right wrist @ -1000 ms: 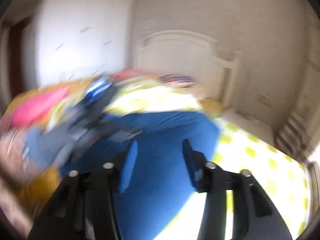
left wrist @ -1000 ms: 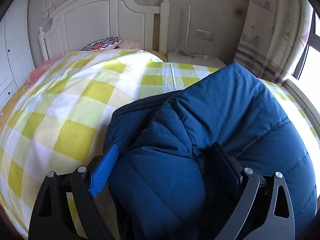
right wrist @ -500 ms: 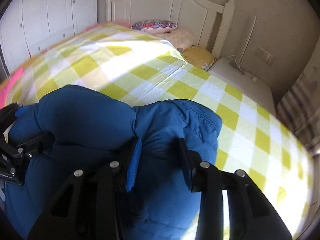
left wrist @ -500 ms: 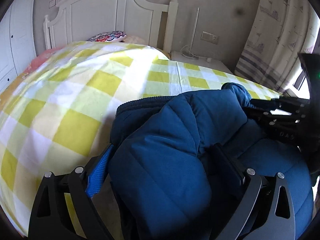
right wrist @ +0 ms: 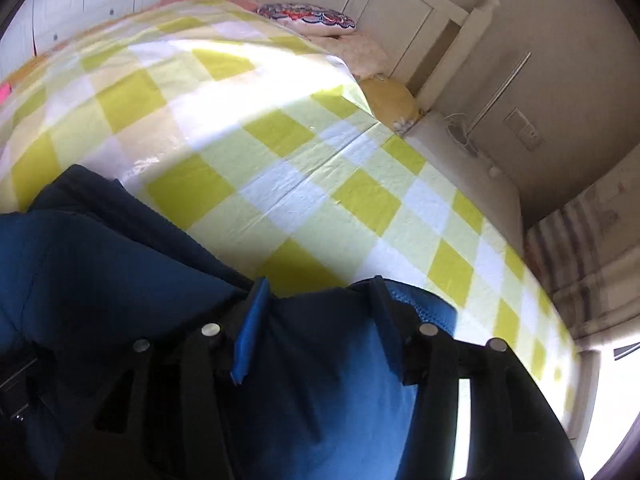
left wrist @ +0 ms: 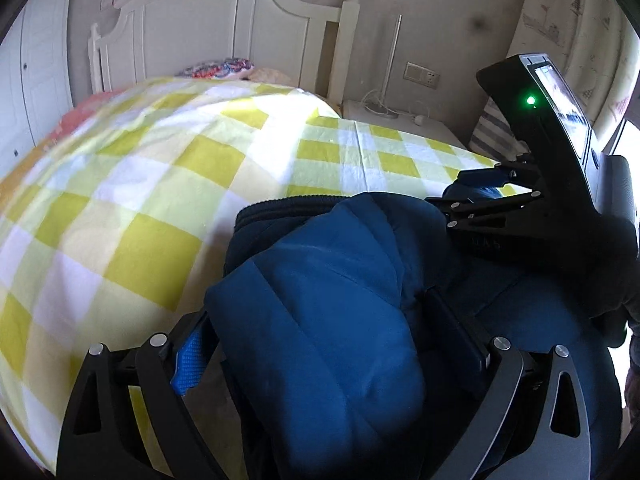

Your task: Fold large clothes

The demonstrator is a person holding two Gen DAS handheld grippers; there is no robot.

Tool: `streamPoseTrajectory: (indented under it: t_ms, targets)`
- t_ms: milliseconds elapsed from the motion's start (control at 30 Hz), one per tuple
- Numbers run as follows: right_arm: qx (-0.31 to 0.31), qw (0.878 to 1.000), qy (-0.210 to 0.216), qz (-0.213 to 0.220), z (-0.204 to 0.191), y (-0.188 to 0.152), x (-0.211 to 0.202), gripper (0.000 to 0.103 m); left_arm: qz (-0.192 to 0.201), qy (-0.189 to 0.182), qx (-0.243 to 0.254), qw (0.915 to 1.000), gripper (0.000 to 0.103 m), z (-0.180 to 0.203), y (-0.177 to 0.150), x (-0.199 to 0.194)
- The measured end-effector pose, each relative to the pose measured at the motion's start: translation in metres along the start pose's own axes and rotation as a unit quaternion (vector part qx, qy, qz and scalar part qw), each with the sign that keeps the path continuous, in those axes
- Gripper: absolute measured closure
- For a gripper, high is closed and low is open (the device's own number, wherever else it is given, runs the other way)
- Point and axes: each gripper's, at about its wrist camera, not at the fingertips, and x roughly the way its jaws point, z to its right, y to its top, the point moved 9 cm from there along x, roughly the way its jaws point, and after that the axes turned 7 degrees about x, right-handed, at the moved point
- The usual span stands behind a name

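A dark blue padded jacket [left wrist: 320,280] lies bunched on the bed's yellow-and-white checked sheet [left wrist: 160,184]. My left gripper [left wrist: 320,320] is shut on a thick fold of it, and the padding bulges between its two fingers. In the left wrist view my right gripper [left wrist: 472,190] sits at the jacket's far right edge, pointing left. In the right wrist view the jacket [right wrist: 320,380] fills the space between the fingers of my right gripper [right wrist: 320,284]. Its jaws are opening, and the cloth lies loosely between the blue pads [right wrist: 248,332].
A white headboard [left wrist: 224,28] and a patterned pillow [left wrist: 220,69] stand at the far end. Right of the bed are a white nightstand [left wrist: 396,120] with cables, and a curtain [left wrist: 568,20]. White wardrobe doors [left wrist: 36,80] line the left.
My right gripper has swung across to the jacket's far right edge, sunk onto it, and its jaws have widened. The left gripper keeps the same fold and has barely moved.
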Motion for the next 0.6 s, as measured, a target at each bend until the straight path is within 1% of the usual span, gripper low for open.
streamPoseTrajectory:
  t_ms: [67,133,233,267,300,333,400,433,467,500,533,600]
  targets:
    - [-0.008,1.0,-0.007,0.015,0.001,0.001,-0.01,0.052,-0.001,-0.005,-0.002,1.0,0.005,0.0,-0.001,0.001]
    - [0.012,0.999,0.002,0.04,0.009,0.003,-0.028,0.048,-0.001,-0.007,-0.003,1.0,0.005,0.0,0.0,0.001]
    - [0.073,0.99,0.034,0.116,0.026,0.013,-0.076,0.042,-0.002,-0.013,-0.007,0.9999,0.005,0.0,-0.001,0.001]
    - [0.082,0.987,0.046,0.132,0.028,0.013,-0.088,0.042,-0.003,-0.016,-0.008,0.9998,0.005,-0.001,-0.001,0.001]
    - [0.078,0.986,0.054,0.133,0.025,0.011,-0.094,0.042,-0.005,-0.018,-0.009,0.9998,0.005,0.0,-0.002,0.002]
    - [0.067,0.988,0.055,0.125,0.021,0.009,-0.094,0.042,-0.006,-0.021,-0.011,0.9997,0.005,0.0,-0.002,0.002]
    - [0.024,0.997,0.043,0.064,0.005,-0.009,-0.064,0.042,-0.008,-0.023,-0.013,0.9996,0.005,0.0,-0.002,0.003]
    - [0.006,0.999,0.042,0.032,-0.004,-0.022,-0.038,0.041,-0.01,-0.023,-0.013,0.9996,0.005,0.0,-0.002,0.004]
    - [0.023,0.997,0.053,0.044,-0.002,-0.022,-0.034,0.04,-0.014,-0.02,-0.013,0.9996,0.005,-0.001,-0.003,0.005]
    - [0.051,0.995,0.073,0.042,0.004,-0.022,-0.033,0.04,-0.015,-0.025,-0.016,0.9994,0.005,-0.001,-0.003,0.005]
    - [0.061,0.994,0.079,0.038,0.008,-0.022,-0.034,0.037,-0.016,-0.029,-0.018,0.9993,0.005,-0.001,-0.004,0.005]
    - [0.069,0.994,0.076,0.037,0.013,-0.023,-0.047,0.036,-0.016,-0.031,-0.016,0.9993,0.005,-0.002,-0.004,0.001]
